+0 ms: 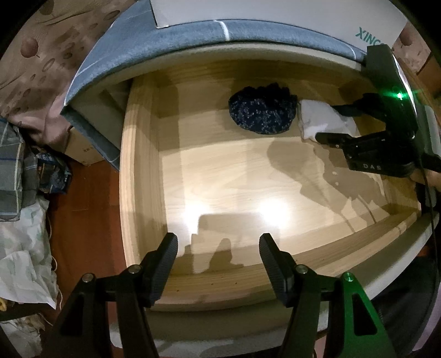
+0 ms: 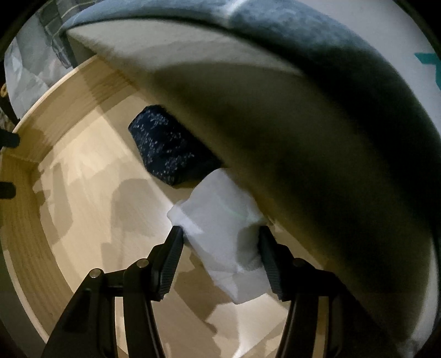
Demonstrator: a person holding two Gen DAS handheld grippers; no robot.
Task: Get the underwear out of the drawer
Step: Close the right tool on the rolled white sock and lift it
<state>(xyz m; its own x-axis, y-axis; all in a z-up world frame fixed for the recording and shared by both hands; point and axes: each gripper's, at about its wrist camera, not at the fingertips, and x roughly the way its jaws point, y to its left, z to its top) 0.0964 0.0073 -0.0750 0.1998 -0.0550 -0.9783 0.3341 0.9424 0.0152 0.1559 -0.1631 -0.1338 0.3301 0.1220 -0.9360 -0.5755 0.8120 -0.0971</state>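
Observation:
A pale wooden drawer (image 1: pixel 143 170) is pulled open under a bed. At its back lie a dark blue speckled underwear bundle (image 1: pixel 263 111) and a folded white underwear piece (image 1: pixel 317 121) to its right. My right gripper (image 1: pixel 328 122) reaches in from the right with its fingers on either side of the white piece. In the right wrist view the white piece (image 2: pixel 220 231) sits between the open fingers of the right gripper (image 2: pixel 220 234), the fingers touching its sides, and the blue bundle (image 2: pixel 168 151) lies beyond. My left gripper (image 1: pixel 217 245) is open and empty above the drawer's front edge.
The mattress edge with a blue-grey cover (image 1: pixel 171 41) overhangs the back of the drawer. A white box (image 1: pixel 275 13) lies on the bed. Clothes and bags (image 1: pixel 24 192) are piled on the red-brown floor at the left.

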